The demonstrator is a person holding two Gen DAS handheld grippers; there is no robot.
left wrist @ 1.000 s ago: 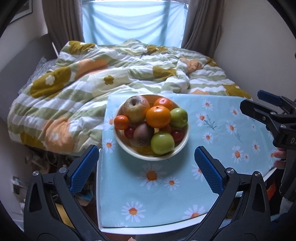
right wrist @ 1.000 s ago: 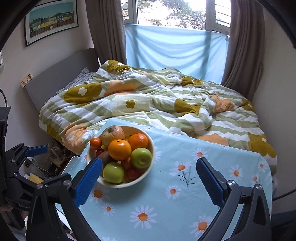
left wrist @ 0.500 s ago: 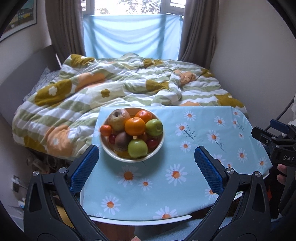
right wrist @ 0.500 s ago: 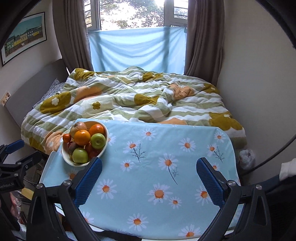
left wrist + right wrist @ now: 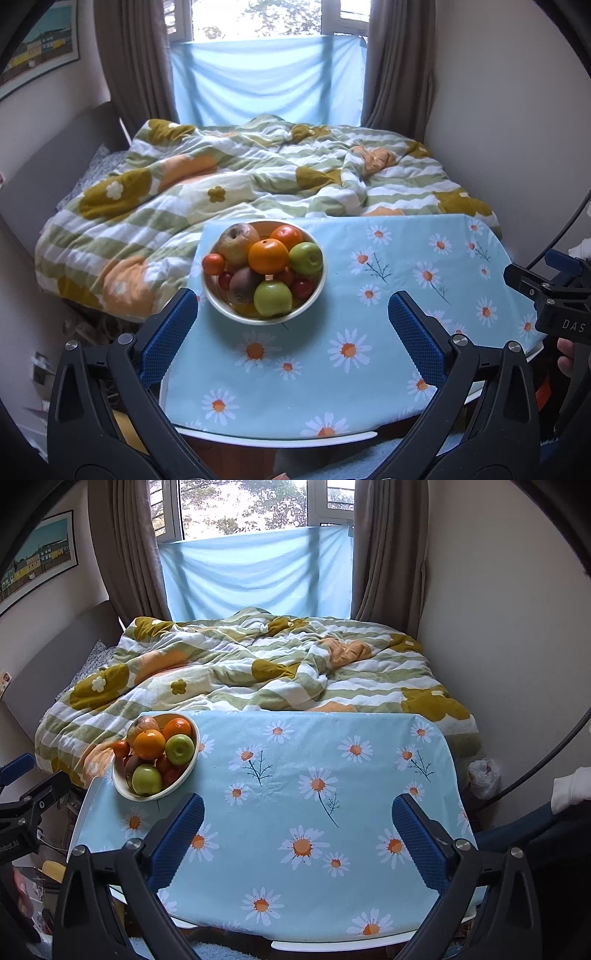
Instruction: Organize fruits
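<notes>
Two grippers are held over a small table point(image 5: 85, 812) with a blue daisy cloth point(image 5: 306, 775) on it. The left gripper point(image 5: 291, 325) has its blue fingers point(image 5: 170, 332) spread wide apart, and nothing is between them. The right gripper point(image 5: 297, 834) is spread wide too, and it holds nothing. A white bowl point(image 5: 236, 314) full of fruit sits on the cloth near the far left corner of the table, close to the bed. In the bowl, a big orange point(image 5: 267, 256) sits on top in the middle. A second orange point(image 5: 286, 235) is behind it, and a brownish apple point(image 5: 236, 242) is beside that one. One green apple point(image 5: 272, 297) is at the front and another green apple point(image 5: 306, 257) is on the right side. A brown kiwi point(image 5: 242, 282) lies at the front left, and a tiny orange fruit point(image 5: 213, 264) sits at the left rim. Small red fruits point(image 5: 302, 288) peek out from under the others. Behind the table is a bed with a flowery blanket point(image 5: 240, 672).
</notes>
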